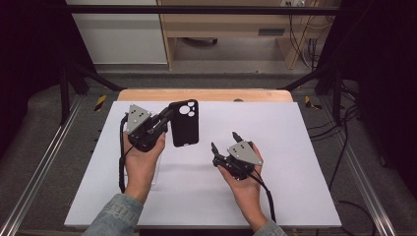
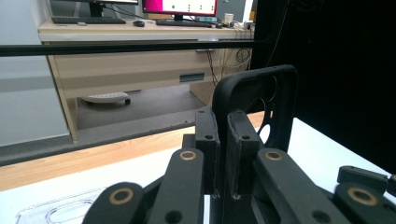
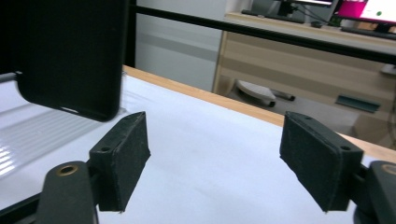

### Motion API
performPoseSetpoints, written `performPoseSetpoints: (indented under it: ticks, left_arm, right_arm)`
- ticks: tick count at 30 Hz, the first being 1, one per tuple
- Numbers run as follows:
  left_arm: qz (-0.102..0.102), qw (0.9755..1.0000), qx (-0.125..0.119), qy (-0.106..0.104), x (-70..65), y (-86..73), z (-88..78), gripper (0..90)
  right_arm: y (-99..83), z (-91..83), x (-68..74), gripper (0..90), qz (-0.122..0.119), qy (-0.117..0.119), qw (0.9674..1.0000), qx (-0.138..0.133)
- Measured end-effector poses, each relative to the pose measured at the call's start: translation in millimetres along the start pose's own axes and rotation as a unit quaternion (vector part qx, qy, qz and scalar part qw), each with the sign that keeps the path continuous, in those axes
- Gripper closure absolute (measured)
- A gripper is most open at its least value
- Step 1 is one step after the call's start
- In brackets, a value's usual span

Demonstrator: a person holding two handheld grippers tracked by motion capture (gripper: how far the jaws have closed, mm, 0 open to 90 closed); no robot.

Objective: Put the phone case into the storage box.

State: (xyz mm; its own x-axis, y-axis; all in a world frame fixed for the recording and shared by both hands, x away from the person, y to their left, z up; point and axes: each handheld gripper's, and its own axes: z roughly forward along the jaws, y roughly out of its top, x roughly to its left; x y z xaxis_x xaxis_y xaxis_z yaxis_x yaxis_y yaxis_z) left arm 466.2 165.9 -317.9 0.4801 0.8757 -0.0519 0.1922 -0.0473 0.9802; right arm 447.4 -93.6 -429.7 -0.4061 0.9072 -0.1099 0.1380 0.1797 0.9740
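Our left gripper (image 1: pixel 166 117) clamps the black phone case (image 1: pixel 184 123) by its edge — above the counter (image 1: pixel 295 187) — while our right gripper (image 1: pixel 223 141) stands wide, empty.

A white surface (image 1: pixel 295 147) with a wooden far edge (image 1: pixel 204 95) carries a clear phone case (image 2: pixel 60 211), lying flat near its left side.

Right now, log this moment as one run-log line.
left gripper: shut on black phone case, held above white table | right gripper: open, empty, beside case | clear case: flat on table
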Motion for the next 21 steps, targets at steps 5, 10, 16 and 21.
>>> performPoseSetpoints:
  ticks: [5, 10, 16, 21]
  left_arm:
    - [-0.001, 1.0000, -0.002, 0.000, 4.5, 1.8, -2.8, 83.9]
    - [0.001, 1.0000, -0.003, 0.002, 10.3, 3.4, -6.1, 83.9]
    - [0.000, 1.0000, -0.005, 0.006, 17.4, 5.0, -9.8, 83.9]
    - [-0.002, 0.9999, -0.012, 0.010, 23.8, 7.5, -13.2, 83.9]
  right_arm:
    - [-0.3, 2.1, -2.4, 19.4, 0.007, 0.004, 1.0000, 0.002]
    - [-2.4, 6.4, -4.4, 18.0, 0.005, -0.007, 0.9998, 0.020]
    - [-3.8, 8.4, -5.2, 17.3, -0.002, -0.012, 0.9994, 0.032]
    - [-4.0, 8.2, -4.8, 15.3, -0.010, -0.009, 0.9993, 0.035]
